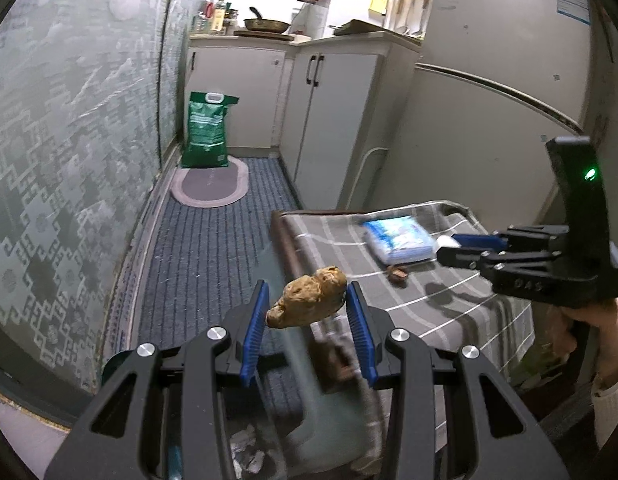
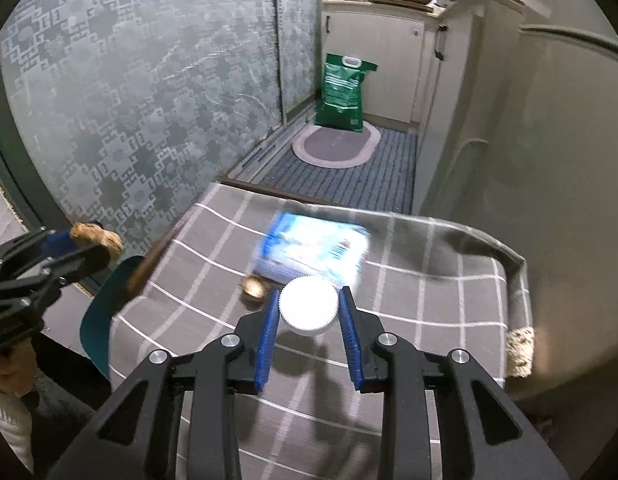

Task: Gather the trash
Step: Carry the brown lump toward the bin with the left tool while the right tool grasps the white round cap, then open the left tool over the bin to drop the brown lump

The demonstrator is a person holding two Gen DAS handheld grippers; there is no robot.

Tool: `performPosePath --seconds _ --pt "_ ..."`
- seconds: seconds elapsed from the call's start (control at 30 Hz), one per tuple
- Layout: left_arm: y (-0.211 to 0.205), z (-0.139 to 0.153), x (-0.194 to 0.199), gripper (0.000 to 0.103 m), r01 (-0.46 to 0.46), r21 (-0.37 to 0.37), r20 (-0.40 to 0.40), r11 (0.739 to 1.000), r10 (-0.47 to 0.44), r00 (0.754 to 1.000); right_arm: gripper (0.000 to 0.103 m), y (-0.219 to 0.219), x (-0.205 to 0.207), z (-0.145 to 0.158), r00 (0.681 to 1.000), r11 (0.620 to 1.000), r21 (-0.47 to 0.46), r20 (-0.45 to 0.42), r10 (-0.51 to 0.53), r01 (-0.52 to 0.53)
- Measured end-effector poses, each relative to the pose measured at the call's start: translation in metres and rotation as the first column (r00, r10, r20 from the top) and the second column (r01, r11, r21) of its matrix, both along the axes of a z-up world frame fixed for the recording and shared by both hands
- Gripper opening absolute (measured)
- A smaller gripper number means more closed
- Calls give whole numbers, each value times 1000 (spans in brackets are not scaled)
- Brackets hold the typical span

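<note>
Pinching a brown lump [image 1: 309,298] of trash between its blue fingers [image 1: 255,322], your left gripper [image 1: 307,300] holds it in the air above a teal bin [image 1: 329,408] that stands just off the desk's edge, with crumpled scraps [image 1: 245,452] visible inside. Your right gripper [image 2: 309,310] has its fingers [image 2: 349,336] closed on a white ribbed cap [image 2: 308,305], lifted over the grey checked cloth [image 2: 429,280] covering the desk [image 2: 253,189]. Just beyond the cap, a small brown scrap [image 2: 253,289] lies on the cloth, right beside a blue and white packet [image 2: 315,250], which looks blurred. Farther off on the floor, a green sack [image 2: 343,94] stands at the far end of an oval mat [image 2: 335,146], against the white cabinets [image 1: 329,104].
</note>
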State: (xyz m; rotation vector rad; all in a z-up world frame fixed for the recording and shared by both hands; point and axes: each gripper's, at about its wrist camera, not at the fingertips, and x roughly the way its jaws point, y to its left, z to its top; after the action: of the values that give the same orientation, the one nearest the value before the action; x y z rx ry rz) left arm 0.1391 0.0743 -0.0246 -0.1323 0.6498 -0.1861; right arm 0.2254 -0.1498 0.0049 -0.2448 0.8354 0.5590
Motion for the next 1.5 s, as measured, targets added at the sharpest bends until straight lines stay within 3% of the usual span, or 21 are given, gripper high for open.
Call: performPosePath --seconds 0.33,0.63,0.97,1.17,1.5 --pt "44 -32 -13 42 -85 25 -76 996 87 993 30 56 -22 21 993 992 48 26 116 -117" --pt "79 -72 -26 42 -135 50 -177 990 142 974 30 111 -37 21 978 976 62 11 210 -210" --pt "94 -114 -38 42 -126 75 -285 989 142 948 30 164 -51 11 960 959 50 -21 280 -279" --pt "98 -137 -41 37 -110 73 -338 991 128 932 30 185 -55 -1 952 953 26 -48 303 -302" --pt "111 -128 -52 24 -136 66 -315 989 150 937 30 209 -57 -23 939 945 2 -116 324 -326"
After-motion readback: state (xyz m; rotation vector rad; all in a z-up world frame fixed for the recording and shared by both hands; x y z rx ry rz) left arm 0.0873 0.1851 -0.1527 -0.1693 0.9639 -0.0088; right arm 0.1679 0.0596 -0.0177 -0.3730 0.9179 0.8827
